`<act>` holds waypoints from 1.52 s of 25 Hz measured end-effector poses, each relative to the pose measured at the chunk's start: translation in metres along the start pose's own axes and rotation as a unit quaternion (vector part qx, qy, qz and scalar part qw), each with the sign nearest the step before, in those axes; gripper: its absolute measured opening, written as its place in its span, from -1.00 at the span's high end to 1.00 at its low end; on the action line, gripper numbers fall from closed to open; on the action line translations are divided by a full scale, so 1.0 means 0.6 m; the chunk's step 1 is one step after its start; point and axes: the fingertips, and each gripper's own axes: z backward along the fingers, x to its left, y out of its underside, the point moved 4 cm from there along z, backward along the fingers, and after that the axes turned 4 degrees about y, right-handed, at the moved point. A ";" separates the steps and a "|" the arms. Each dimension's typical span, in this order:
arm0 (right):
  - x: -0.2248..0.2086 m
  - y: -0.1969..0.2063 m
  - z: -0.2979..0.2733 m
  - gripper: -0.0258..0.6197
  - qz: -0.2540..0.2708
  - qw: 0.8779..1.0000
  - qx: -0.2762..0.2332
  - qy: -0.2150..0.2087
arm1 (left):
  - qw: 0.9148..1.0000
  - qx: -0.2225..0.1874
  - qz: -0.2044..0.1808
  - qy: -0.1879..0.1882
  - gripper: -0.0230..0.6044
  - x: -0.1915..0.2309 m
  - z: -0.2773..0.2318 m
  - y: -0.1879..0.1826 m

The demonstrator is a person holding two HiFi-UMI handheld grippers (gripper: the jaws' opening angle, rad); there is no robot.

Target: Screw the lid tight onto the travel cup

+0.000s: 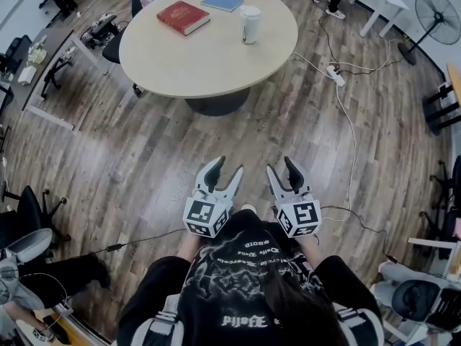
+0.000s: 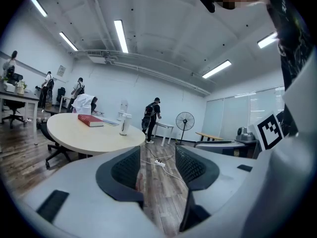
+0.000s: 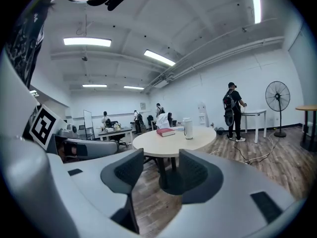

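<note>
The white travel cup [image 1: 250, 24] stands upright with its lid on top, at the far right side of the round beige table [image 1: 209, 63]. It also shows in the left gripper view as the cup [image 2: 124, 124] and in the right gripper view as the cup [image 3: 187, 128]. Both grippers hang over the wooden floor, well short of the table, close to the person's chest. My left gripper [image 1: 229, 168] is open with nothing between its jaws. My right gripper [image 1: 280, 166] is open and empty too.
A red book [image 1: 183, 16] and a blue book [image 1: 222, 2] lie on the table's far side. A power strip [image 1: 336, 74] with its cable runs across the floor at right. A standing fan [image 1: 438, 9] is at far right, office chairs at left.
</note>
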 end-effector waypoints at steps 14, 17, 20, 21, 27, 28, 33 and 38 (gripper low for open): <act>-0.053 0.000 0.008 -0.11 0.032 0.999 -0.002 -0.035 | 1.000 0.001 -0.018 -0.016 -0.16 -0.039 -0.035 0.012; -0.062 0.001 0.003 -0.11 0.029 0.999 -0.001 -0.038 | 1.000 0.008 -0.022 -0.010 -0.17 -0.041 -0.043 0.016; -0.069 0.007 -0.001 -0.12 0.026 0.999 0.004 -0.042 | 1.000 0.017 -0.016 -0.003 -0.17 -0.043 -0.054 0.028; -0.073 0.009 -0.005 -0.13 0.023 0.999 0.009 -0.041 | 1.000 0.019 -0.016 0.000 -0.17 -0.043 -0.060 0.030; -0.086 0.007 -0.063 -0.08 0.007 1.000 0.009 -0.021 | 0.998 0.040 -0.039 0.012 -0.17 0.006 -0.101 0.023; -0.087 0.005 -0.077 -0.08 0.010 1.000 0.012 -0.017 | 0.998 0.040 -0.036 0.013 -0.17 0.018 -0.109 0.019; -0.100 -0.007 -0.151 -0.08 0.039 0.999 0.025 0.001 | 0.999 0.039 -0.025 0.015 -0.17 0.082 -0.164 -0.002; -0.119 -0.022 -0.233 -0.08 0.031 0.998 0.036 0.032 | 0.998 0.043 -0.024 0.034 -0.17 0.157 -0.224 -0.028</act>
